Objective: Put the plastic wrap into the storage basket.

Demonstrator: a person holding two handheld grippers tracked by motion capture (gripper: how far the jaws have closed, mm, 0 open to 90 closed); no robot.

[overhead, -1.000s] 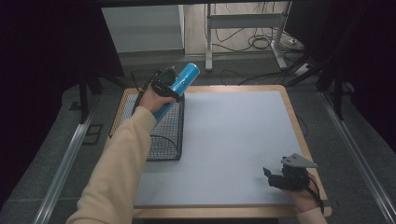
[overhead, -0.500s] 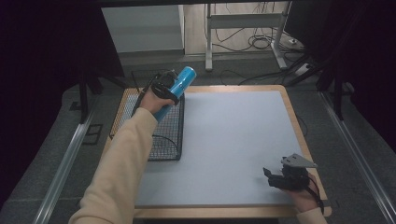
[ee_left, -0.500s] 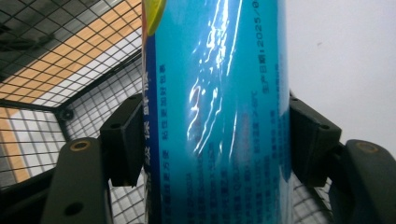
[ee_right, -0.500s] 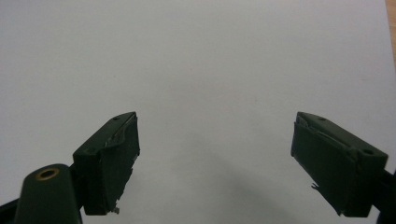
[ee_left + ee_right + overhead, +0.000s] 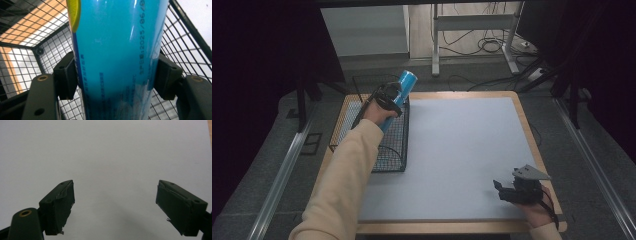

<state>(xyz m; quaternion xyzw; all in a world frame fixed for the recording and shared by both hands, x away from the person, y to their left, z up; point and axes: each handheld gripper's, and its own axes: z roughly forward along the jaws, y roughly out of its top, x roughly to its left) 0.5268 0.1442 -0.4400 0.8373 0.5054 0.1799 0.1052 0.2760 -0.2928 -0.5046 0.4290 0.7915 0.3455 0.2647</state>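
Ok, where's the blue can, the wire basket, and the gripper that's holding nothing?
blue can [image 5: 404,83], high view, on its upper body near the top end.
wire basket [image 5: 393,150], high view, on its right side wall.
right gripper [image 5: 115,205], right gripper view, midway between its open fingertips.

Clamped between the matt black plastic pads of the left gripper, the tall blue can looks glossy and smooth. Just behind it stands a black wire-mesh basket. Beneath the right gripper lies a matt pale-grey tabletop edged in wood.
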